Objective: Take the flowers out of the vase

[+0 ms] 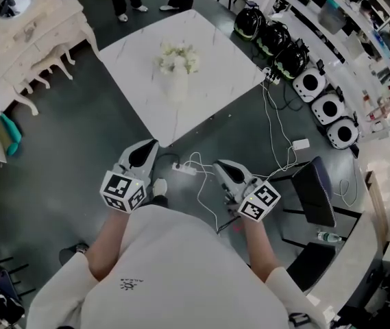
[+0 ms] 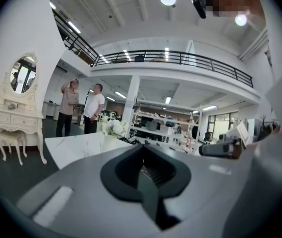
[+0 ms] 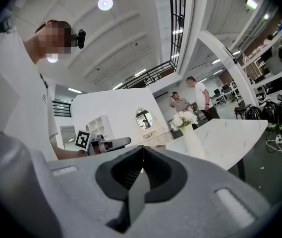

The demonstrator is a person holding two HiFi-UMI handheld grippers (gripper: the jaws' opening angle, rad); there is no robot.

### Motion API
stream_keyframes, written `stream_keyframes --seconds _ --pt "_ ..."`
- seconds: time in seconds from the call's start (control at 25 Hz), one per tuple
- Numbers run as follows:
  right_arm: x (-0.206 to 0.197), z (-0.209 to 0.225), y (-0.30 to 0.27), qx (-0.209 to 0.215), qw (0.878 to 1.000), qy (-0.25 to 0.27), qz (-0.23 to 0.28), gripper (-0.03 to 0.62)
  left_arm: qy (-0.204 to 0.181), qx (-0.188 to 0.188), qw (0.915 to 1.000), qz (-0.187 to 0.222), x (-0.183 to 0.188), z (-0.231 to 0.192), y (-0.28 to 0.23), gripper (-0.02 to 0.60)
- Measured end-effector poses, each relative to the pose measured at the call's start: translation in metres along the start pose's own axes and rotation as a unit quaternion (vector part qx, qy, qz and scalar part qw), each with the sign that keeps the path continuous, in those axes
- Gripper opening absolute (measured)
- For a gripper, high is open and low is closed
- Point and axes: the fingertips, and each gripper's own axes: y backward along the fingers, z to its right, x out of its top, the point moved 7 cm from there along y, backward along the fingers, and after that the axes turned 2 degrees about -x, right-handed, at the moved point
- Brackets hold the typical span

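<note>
1. No word, brand or number can be read in any view.
2. The left cube (image 1: 123, 192), on the left gripper (image 1: 142, 155), bears black-and-white square markers: code patterns without letters. One of them also shows in the right gripper view.
3. The right cube (image 1: 260, 203), on the right gripper (image 1: 227, 172), bears markers of the same kind.
4. The shirt (image 1: 174, 266) has a small dark print (image 1: 131, 284), too small to read.

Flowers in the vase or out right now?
In. The white flowers rise from the white vase, upright on the marble table; the left gripper and right gripper are shut, empty, short of it.
</note>
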Motion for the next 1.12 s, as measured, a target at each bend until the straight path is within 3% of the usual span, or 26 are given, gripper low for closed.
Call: stream_keyframes --seconds 0.52,1.12 --pt "0.031 0.035 -0.069 -0.021 1.0 -0.001 0.014 0.0 0.002 -0.024 0.9997 -0.003 0.024 -0.074 -0.044 -0.011" --pt "0.035 0.048 -0.142 -0.049 0.999 0.006 0.01 0.0 0.003 -0.061 0.9981 -0.001 0.03 -0.153 -0.073 -0.011"
